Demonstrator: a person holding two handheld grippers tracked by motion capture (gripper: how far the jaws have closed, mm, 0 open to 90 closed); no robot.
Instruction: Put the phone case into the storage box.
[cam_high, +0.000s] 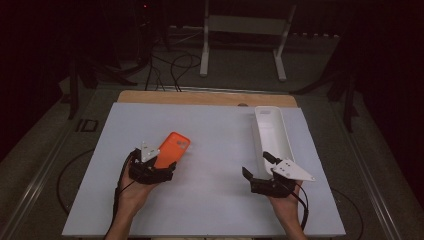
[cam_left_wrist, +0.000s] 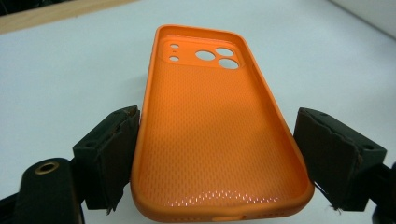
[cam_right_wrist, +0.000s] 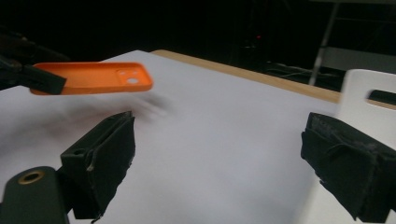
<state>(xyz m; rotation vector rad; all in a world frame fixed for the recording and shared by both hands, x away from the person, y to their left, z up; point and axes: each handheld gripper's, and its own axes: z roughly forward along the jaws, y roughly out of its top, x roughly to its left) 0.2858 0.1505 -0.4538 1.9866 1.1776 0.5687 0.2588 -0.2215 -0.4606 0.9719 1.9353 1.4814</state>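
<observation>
We have the orange phone case (cam_left_wrist: 215, 135) clamped across its width in the left gripper (cam_high: 159, 169), near its bottom end; pads (cam_left_wrist: 112, 154) press both long edges, jaws wide because the case is wide. In the high view it sits left of centre, lifted off the white table (cam_high: 215, 145), long axis pointing to upper right of frame, camera cutouts at far end, hollow side up. Right gripper (cam_high: 257, 174) lower right, jaws wide open, nothing between them; white tray (cam_high: 270, 132) just beside it. In the right gripper view the case hangs at upper left, free end toward us; we judge the right hand must close that gap and take the far end.
</observation>
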